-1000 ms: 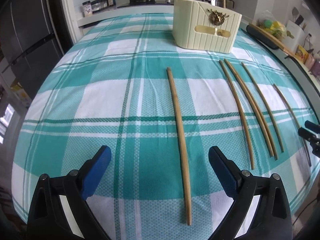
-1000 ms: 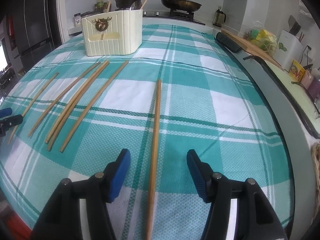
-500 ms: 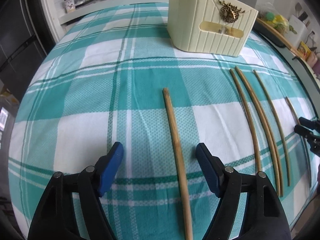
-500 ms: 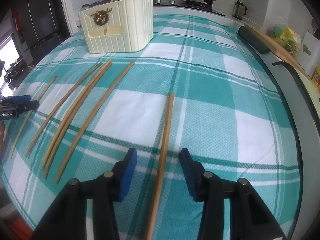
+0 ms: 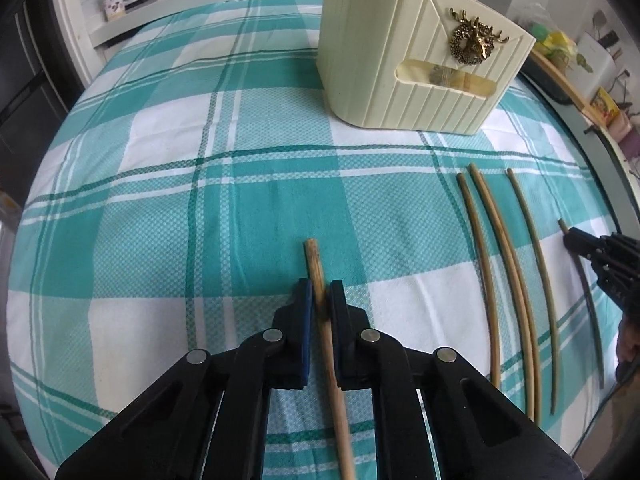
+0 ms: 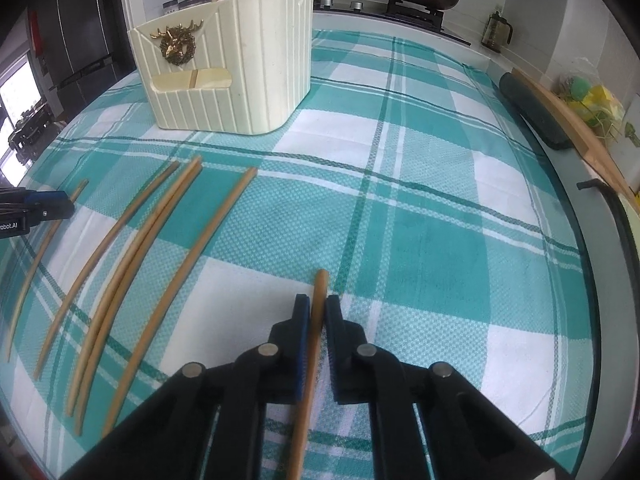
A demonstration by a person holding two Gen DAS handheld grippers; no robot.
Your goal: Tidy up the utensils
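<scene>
Chopsticks lie on the teal plaid tablecloth (image 5: 160,184): the left gripper (image 5: 319,294) pinches the leftmost chopstick (image 5: 316,268), the right gripper (image 6: 317,312) the rightmost chopstick (image 6: 320,292). Four loose chopsticks (image 6: 132,248) lie between them, before the cream utensil holder (image 6: 240,72) with its brass stag emblem (image 6: 176,45). "robot.AI" (image 6: 9,226) is printed on the left gripper.

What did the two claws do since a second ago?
Both slid forward along their chopsticks and pinched shut: left claw on the leftmost chopstick, right claw on the rightmost chopstick. The four middle chopsticks and cream holder stayed put.
</scene>
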